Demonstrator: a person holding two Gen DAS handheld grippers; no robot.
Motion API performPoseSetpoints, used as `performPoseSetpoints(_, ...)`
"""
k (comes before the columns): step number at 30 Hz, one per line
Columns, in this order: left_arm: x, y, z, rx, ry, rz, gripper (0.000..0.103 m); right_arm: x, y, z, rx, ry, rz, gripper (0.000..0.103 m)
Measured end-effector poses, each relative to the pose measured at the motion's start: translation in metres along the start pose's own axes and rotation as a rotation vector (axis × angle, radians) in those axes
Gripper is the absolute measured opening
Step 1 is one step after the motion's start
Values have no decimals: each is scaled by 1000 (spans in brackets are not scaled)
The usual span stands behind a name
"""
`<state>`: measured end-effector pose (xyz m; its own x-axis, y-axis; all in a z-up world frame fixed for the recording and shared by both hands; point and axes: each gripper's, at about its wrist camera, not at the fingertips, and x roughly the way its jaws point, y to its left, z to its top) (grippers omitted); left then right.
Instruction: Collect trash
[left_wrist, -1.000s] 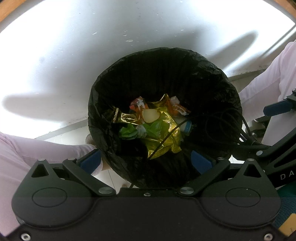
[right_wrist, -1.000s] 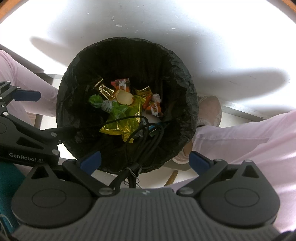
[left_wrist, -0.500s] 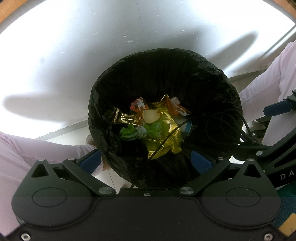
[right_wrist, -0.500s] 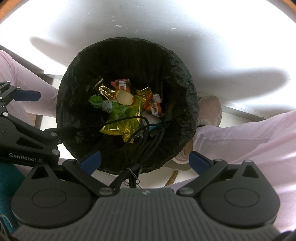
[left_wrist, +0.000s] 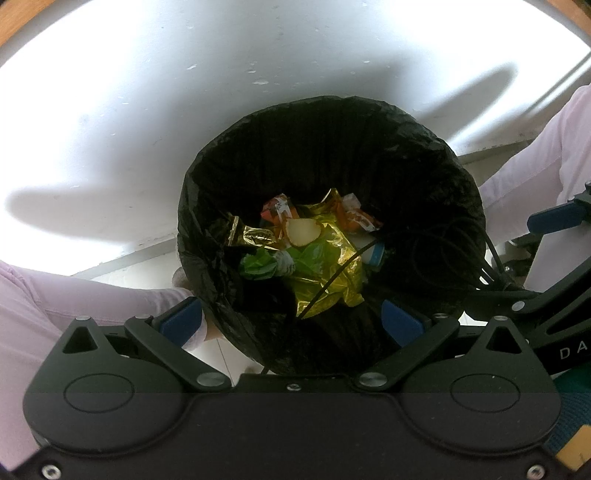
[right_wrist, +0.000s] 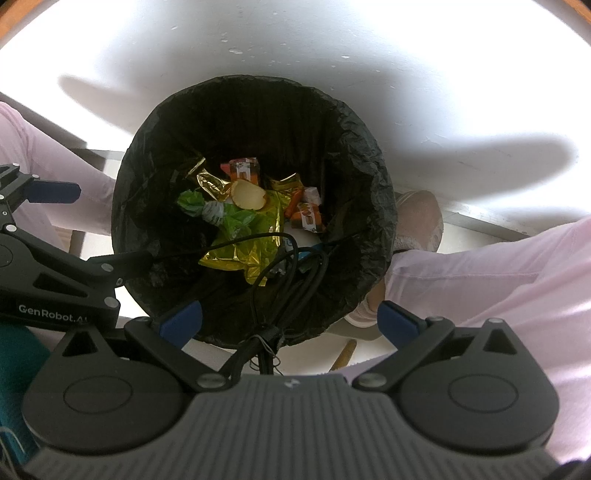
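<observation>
A bin lined with a black bag (left_wrist: 332, 125) (right_wrist: 240, 107) stands below both grippers. At its bottom lie a crumpled gold foil wrapper (left_wrist: 325, 277) (right_wrist: 243, 251), a green wrapper (left_wrist: 258, 264) (right_wrist: 192, 201), orange snack packets (left_wrist: 277, 212) (right_wrist: 242, 170) and a pale round slice (left_wrist: 301, 230) (right_wrist: 247, 194). My left gripper (left_wrist: 291, 323) hangs open over the bin's near rim, holding nothing. My right gripper (right_wrist: 290, 321) is also open and holds nothing. Black cables (right_wrist: 291, 266) droop across the bin's mouth.
A person's legs in pale pink trousers (right_wrist: 480, 280) (left_wrist: 55, 295) flank the bin, with a shoe (right_wrist: 417, 221) beside its right rim. A bright white surface (left_wrist: 147, 110) lies behind. A wooden stick end (right_wrist: 343, 354) shows on the floor.
</observation>
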<state>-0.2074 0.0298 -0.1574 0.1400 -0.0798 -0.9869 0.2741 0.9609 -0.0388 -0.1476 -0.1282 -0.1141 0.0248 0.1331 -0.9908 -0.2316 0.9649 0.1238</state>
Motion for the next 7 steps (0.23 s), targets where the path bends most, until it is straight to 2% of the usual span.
performPoseSetpoints(7,-2,-2,0,-8,-9,7,103,0,-2,1,-1,-2,1,103)
